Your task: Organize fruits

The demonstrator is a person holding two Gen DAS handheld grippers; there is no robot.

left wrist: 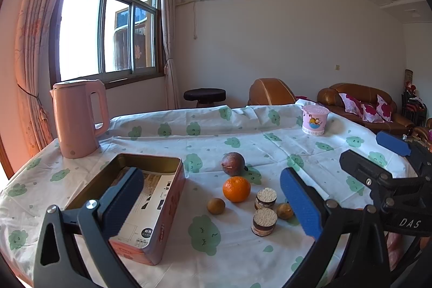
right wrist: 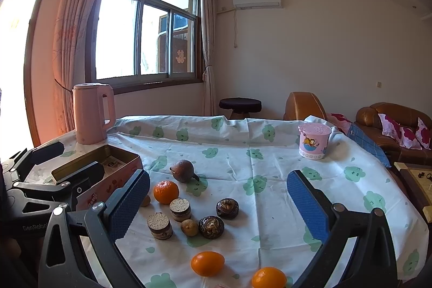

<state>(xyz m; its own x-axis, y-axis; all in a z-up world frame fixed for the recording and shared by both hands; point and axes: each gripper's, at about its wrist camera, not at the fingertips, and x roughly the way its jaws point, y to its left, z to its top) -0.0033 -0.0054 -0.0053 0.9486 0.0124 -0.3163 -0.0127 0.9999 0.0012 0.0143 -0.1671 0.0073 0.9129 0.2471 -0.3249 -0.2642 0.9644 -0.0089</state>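
Note:
An open pink tin box [left wrist: 167,196] [right wrist: 113,180] lies on the table's left, with only a printed paper inside. Right of it lie an orange [left wrist: 236,188] [right wrist: 166,192], a dark purple fruit [left wrist: 233,163] [right wrist: 183,170], small brown fruits [left wrist: 216,206] [right wrist: 189,227], two round cakes [left wrist: 264,222] [right wrist: 159,225] and two dark pastries [right wrist: 227,208]. Two more oranges [right wrist: 207,263] lie near the front edge. My left gripper [left wrist: 213,204] is open and empty above the box's right side. My right gripper [right wrist: 218,204] is open and empty above the cakes.
A pink kettle [left wrist: 78,118] [right wrist: 93,112] stands at the back left. A pink lidded cup [left wrist: 314,120] [right wrist: 314,140] stands at the back right. The table carries a white cloth [right wrist: 243,153] with green prints. Sofas stand beyond on the right.

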